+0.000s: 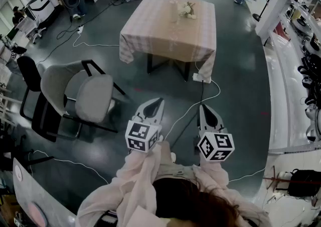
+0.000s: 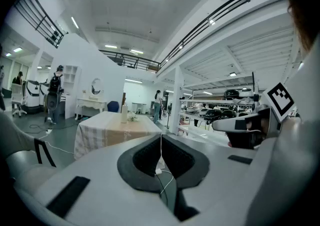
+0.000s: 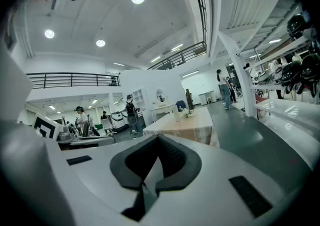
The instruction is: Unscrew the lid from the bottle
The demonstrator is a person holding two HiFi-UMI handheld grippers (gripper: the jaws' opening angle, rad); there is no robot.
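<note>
Bottle, pale and upright [image 1: 174,10], stands on the far side of the dark glossy floor [image 1: 241,85] from you, on the square checked-cloth table [image 1: 165,37] beyond the grey office chair [image 1: 83,95], while your left gripper [image 1: 160,102] and right gripper [image 1: 202,107] hover closed on nothing.

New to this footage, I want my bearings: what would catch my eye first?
Two shut, empty claws, the left claw and the right claw, jut out in the foreground. Ahead stands a cloth-covered table bearing a white bottle and flowers; a grey chair sits to its left.
</note>
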